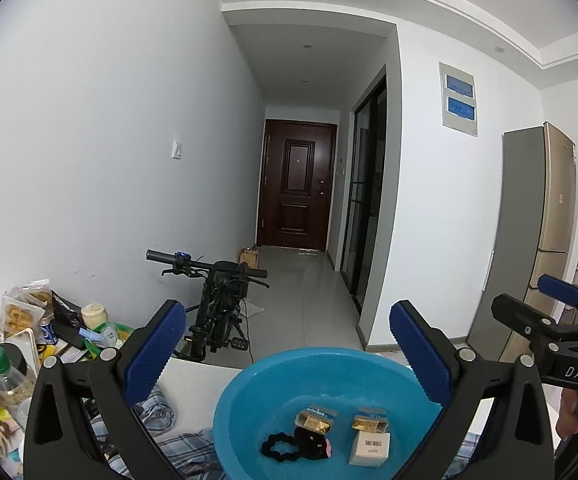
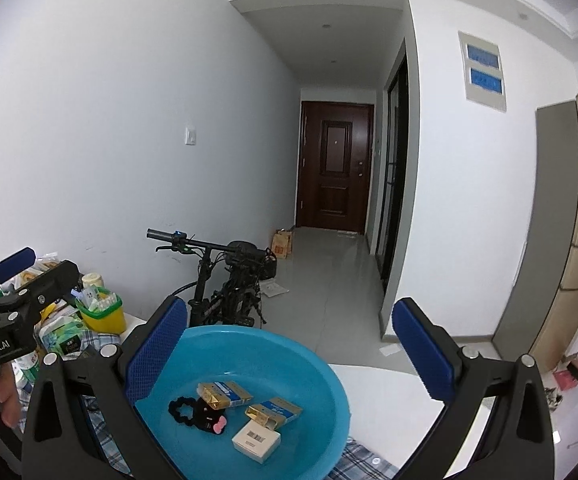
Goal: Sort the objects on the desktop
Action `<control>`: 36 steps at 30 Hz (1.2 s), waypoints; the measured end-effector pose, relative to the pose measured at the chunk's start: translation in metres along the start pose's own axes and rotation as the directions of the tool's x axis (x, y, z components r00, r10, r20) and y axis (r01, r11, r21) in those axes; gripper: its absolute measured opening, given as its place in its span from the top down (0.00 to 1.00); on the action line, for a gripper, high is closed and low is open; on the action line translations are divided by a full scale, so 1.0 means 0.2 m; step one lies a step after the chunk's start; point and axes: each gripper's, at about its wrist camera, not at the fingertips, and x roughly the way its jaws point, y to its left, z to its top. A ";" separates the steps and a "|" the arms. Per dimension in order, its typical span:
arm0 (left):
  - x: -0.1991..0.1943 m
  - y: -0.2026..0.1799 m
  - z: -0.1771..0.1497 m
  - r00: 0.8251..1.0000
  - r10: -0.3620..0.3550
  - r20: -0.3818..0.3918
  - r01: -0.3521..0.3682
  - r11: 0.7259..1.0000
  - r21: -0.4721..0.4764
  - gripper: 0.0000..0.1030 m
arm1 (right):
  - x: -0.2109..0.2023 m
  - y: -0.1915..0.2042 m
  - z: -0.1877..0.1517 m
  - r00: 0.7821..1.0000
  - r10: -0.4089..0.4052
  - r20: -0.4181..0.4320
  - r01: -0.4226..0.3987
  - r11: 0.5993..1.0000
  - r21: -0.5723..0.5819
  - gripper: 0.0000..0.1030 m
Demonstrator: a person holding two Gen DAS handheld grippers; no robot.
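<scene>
A blue plastic basin (image 1: 249, 400) (image 2: 321, 376) stands on the white table. It holds two blue-and-gold packs (image 1: 315, 420) (image 2: 225, 394), a small white box (image 1: 370, 446) (image 2: 256, 440) and a black hair tie with a black-and-pink charm (image 1: 285, 446) (image 2: 197, 410). My left gripper (image 1: 289, 354) is open above the basin, nothing between its blue pads. My right gripper (image 2: 291, 354) is open too, over the basin's near side, holding nothing. Each gripper shows at the edge of the other's view, with a hand on its grip.
Snack bags, bottles and a can (image 1: 29, 320) crowd the table's left end, beside a yellow basket (image 2: 103, 312) of small items. Plaid cloth (image 1: 157, 420) lies under the basin. Beyond the table stand a black bike (image 2: 229, 280), a hallway with a dark door, and a fridge (image 1: 541, 240).
</scene>
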 end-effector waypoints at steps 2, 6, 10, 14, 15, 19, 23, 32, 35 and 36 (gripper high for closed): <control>-0.05 0.00 0.00 1.000 -0.005 -0.005 0.005 1.000 -0.007 0.00 | -0.04 0.01 0.00 1.000 -0.003 0.000 0.003 1.000 -0.004 0.01; -0.17 -0.01 0.01 1.000 -0.020 -0.001 0.020 1.000 -0.012 0.00 | -0.15 0.02 0.00 1.000 0.006 0.018 -0.006 1.000 0.001 0.01; -0.30 -0.04 0.03 1.000 -0.019 0.019 0.019 1.000 0.001 0.00 | -0.27 0.04 0.01 0.999 0.005 0.042 -0.005 1.000 -0.008 0.01; -0.41 -0.07 0.04 0.999 -0.026 0.024 0.026 1.000 -0.002 0.00 | -0.37 0.06 0.01 0.998 0.004 0.055 -0.003 1.000 -0.024 0.01; -0.44 -0.07 0.05 0.999 -0.029 0.028 0.029 1.000 -0.002 0.00 | -0.40 0.06 0.01 0.998 0.004 0.058 -0.002 1.000 -0.025 0.01; -0.56 -0.09 0.05 0.999 -0.034 0.041 0.034 0.999 0.005 0.00 | -0.49 0.07 -0.01 0.998 0.005 0.068 -0.004 1.000 -0.017 0.01; -0.65 -0.11 0.04 0.999 -0.039 0.033 0.038 0.999 0.013 0.00 | -0.58 0.08 -0.03 0.997 0.015 0.076 -0.014 1.000 -0.012 0.01; -0.82 -0.13 0.04 0.997 -0.061 0.050 0.061 0.998 -0.001 0.00 | -0.73 0.07 -0.05 0.994 0.018 0.107 -0.018 1.000 -0.001 0.01; -0.85 -0.14 0.04 0.997 -0.058 0.050 0.058 0.998 0.001 0.00 | -0.77 0.06 -0.06 0.993 0.014 0.120 -0.015 1.000 0.006 0.01; -0.85 -0.13 0.04 0.997 -0.057 0.052 0.057 0.998 0.002 0.00 | -0.78 0.06 -0.06 0.992 0.014 0.123 -0.015 1.000 0.008 0.01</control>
